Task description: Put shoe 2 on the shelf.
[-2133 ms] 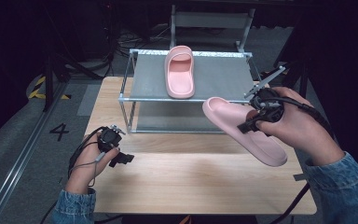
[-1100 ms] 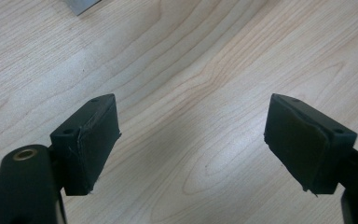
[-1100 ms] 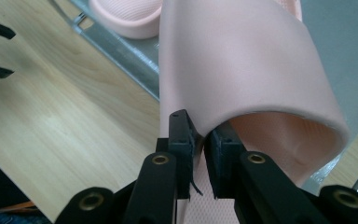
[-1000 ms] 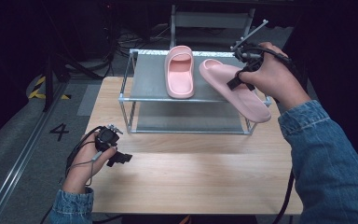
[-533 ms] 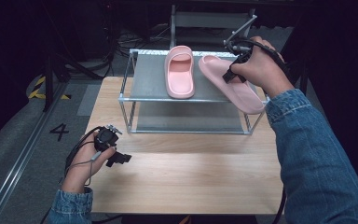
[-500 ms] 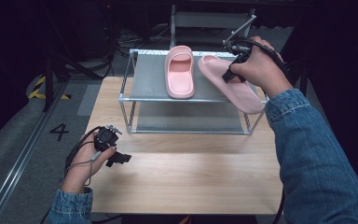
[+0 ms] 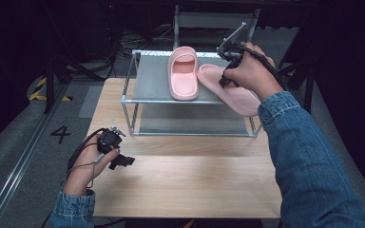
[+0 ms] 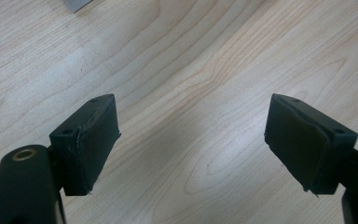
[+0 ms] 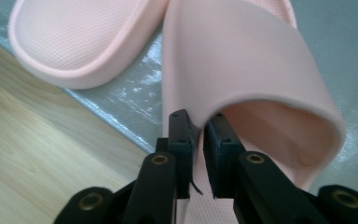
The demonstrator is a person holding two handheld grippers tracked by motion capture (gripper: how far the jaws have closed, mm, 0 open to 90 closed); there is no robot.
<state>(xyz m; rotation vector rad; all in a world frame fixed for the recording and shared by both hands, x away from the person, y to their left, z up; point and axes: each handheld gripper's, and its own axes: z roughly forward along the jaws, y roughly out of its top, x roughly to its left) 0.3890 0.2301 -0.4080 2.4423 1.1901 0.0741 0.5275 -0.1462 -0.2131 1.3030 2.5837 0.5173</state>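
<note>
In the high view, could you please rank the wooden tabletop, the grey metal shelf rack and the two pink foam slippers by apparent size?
1. Wooden tabletop
2. Grey metal shelf rack
3. Two pink foam slippers: shelved slipper and held slipper look alike; the right gripper hides part of one.

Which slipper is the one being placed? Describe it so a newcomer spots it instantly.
Find the metal rack at the table's far edge. Two pink slippers sit on its top shelf; take the right one. Unlike its neighbour, it lies angled over the front rail with the right gripper clamped on its strap.
</note>
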